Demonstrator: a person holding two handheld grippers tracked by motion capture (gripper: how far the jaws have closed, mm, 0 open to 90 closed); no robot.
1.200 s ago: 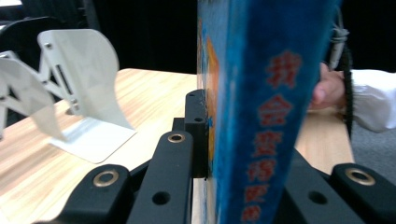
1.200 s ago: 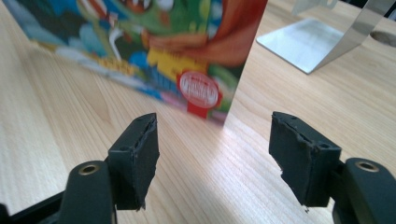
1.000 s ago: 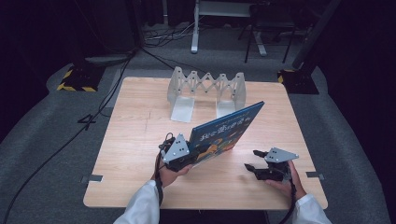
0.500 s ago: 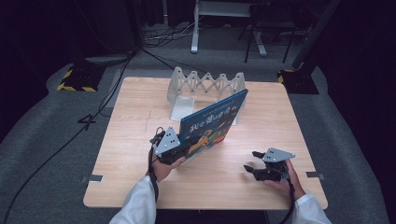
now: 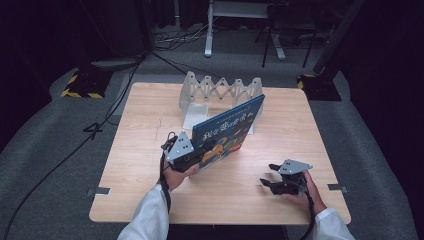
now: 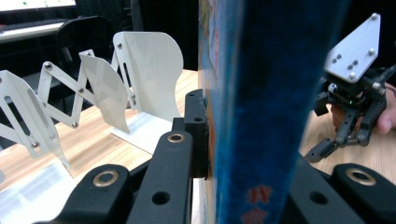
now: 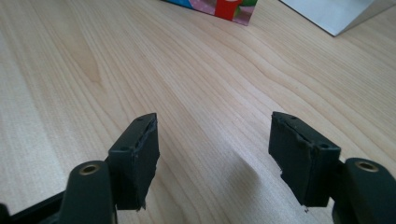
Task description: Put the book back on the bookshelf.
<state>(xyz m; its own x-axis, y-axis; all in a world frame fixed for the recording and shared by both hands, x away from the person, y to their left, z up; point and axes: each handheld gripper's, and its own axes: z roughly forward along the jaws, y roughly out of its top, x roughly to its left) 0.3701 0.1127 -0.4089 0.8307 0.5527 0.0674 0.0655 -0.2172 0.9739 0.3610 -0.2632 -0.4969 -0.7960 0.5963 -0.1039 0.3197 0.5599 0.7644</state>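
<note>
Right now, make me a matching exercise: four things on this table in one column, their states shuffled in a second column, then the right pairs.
1. blue picture book
2. white accordion-style book rack
3. left gripper
4. right gripper

A. open, nothing between its jaws
B. standing at the table's far side
C. lifted, tilted on edge
D. clamped on the book

Pairs: 1-C, 2-B, 3-D, 4-A

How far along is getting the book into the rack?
Done: the left hand-held gripper is clamped on the blue book, which is lifted and tilted. In hand: book held just in front of the white folding rack. Left: slotting it between the dividers. The right hand-held gripper rests open on the table.
</note>
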